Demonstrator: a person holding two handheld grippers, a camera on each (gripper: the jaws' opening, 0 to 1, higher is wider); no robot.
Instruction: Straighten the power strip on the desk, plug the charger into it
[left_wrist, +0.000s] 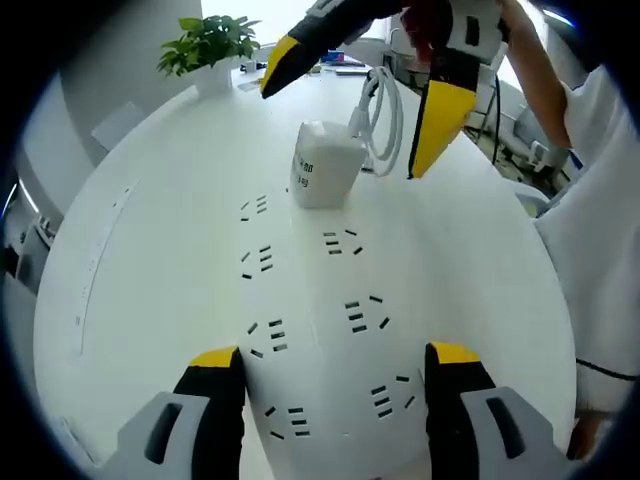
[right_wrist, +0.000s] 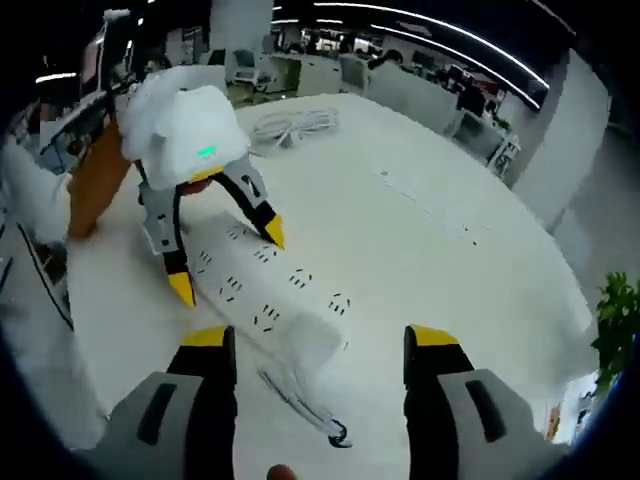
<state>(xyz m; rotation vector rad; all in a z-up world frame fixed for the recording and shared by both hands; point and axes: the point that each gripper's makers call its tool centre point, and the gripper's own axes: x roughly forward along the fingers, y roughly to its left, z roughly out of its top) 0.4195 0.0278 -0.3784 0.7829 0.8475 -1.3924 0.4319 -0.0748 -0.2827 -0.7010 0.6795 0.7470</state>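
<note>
Charger (left_wrist: 325, 165) on power strip (left_wrist: 320, 320), both tongs (left_wrist: 330, 375) (right_wrist: 320, 350) wide, empty.

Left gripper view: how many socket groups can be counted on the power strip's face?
7 on the power strip: four in the left column, three in the right, running from near the charger down between the left gripper. More may be hidden.
</note>
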